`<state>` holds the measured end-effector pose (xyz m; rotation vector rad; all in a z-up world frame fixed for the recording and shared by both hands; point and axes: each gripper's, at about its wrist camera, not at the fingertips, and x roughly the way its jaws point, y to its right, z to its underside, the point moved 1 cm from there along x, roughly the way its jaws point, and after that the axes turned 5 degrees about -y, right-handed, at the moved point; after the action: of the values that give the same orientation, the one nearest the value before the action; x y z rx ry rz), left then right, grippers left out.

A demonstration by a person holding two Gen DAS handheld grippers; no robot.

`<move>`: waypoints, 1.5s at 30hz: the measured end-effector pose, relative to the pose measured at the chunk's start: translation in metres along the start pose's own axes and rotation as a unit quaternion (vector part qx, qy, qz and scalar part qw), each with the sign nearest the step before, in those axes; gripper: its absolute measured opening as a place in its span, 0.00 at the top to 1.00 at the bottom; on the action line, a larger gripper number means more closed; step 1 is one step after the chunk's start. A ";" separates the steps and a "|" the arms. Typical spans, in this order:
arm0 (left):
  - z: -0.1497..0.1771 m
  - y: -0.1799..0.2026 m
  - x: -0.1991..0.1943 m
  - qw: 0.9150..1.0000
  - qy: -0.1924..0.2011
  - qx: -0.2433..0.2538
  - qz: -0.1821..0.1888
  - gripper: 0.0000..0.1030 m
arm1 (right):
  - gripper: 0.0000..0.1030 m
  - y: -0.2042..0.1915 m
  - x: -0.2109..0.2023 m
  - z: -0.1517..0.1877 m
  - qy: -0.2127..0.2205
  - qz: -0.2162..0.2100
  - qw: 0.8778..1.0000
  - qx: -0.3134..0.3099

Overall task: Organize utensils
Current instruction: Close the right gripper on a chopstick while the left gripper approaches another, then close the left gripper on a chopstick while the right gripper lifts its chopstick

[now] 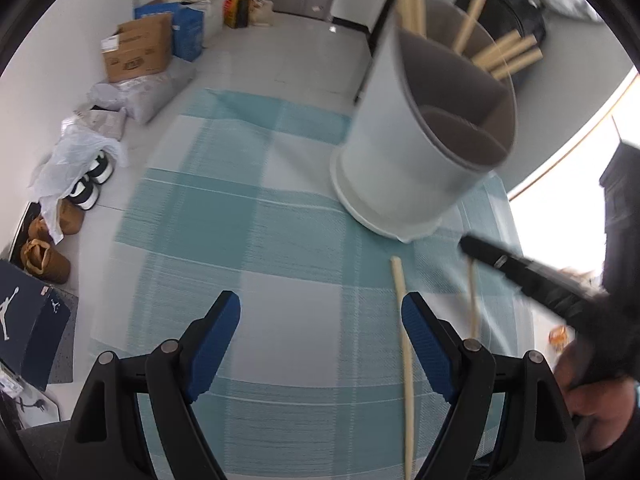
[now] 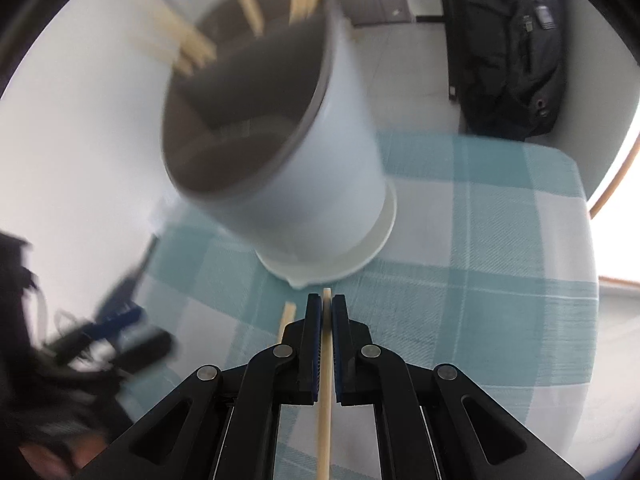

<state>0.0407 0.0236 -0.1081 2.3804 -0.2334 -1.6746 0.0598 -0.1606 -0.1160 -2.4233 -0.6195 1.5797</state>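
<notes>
A: Any writing you can read from your left camera?

B: Only the jumping-figure logo on the dark blue shoe box (image 1: 28, 316) at nine o'clock. The print on the brown carton (image 1: 138, 48) at eleven o'clock is too small to read.

A: What are your tools doing?

B: Your left gripper (image 1: 320, 336) is spread wide over the blue-and-white checked cloth (image 1: 248, 232) with nothing between its pads. One chopstick (image 1: 405, 360) lies on the cloth just inside its right finger. Your right gripper (image 2: 327, 306) is pressed together, pinching a second chopstick (image 2: 325, 400) whose tip pokes out past the pads.

A: And the holder?

B: The white holder (image 1: 404, 160) stands on the cloth at one o'clock, with a grey divided inside. More chopsticks (image 1: 508, 52) lean in its far compartment. From your right camera it sits at twelve o'clock, just beyond the pinched tip.

A: Anything around?

B: Bags and black-and-white shoes (image 1: 90, 184) line the wall at nine to ten o'clock. A black backpack (image 2: 508, 48) stands at one o'clock in your right view.
</notes>
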 end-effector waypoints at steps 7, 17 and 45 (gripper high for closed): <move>-0.005 0.027 0.021 0.998 -0.032 0.041 -0.018 0.23 | 0.96 0.040 -0.056 0.007 0.073 -0.058 0.994 0.058; -0.009 0.046 0.043 0.994 -0.052 0.061 -0.075 0.27 | 0.96 0.052 -0.072 0.017 0.105 -0.077 0.988 0.089; -0.017 0.055 0.023 0.995 0.006 0.060 -0.074 0.98 | 0.96 0.043 -0.103 0.014 0.166 -0.049 0.984 0.052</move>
<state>0.0644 -0.0333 -0.1086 2.5525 -0.1626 -1.7563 0.0219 -0.2450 -0.0527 -2.4571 -0.5659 1.1051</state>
